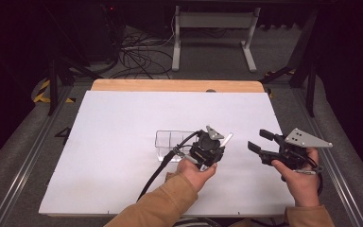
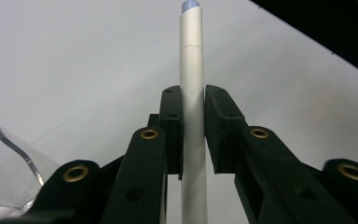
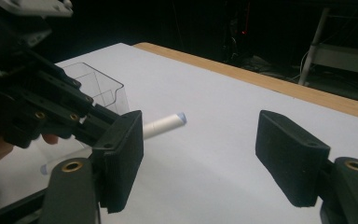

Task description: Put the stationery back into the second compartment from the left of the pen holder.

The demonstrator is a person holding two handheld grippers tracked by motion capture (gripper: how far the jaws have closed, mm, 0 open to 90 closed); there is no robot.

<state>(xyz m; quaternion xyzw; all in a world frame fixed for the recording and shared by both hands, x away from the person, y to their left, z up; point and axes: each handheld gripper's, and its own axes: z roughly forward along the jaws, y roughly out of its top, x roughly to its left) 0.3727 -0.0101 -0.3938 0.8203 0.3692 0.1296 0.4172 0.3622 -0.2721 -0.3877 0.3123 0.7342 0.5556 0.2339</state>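
A white pen (image 1: 227, 138) with a pale blue end is clamped between the jaws of my left gripper (image 1: 220, 144), held above the white table top just right of a clear plastic box (image 1: 163, 142). In the left gripper view the pen (image 2: 192, 70) runs straight up between the two black pads (image 2: 172, 116), which press on its barrel. My right gripper (image 1: 260, 140) hovers to the right of it, open, its jaws turned toward the pen. Seen from the right gripper view, the pen (image 3: 165, 125) pokes out behind the left jaw, and nothing lies between the wide-set jaws (image 3: 198, 154).
A white sheet (image 1: 123, 123) covers the table, with a wooden strip (image 1: 170, 85) at the far edge. The clear box (image 3: 98, 81) has dividers inside. Beyond the table are cables and a white frame (image 1: 212, 38) on the floor.
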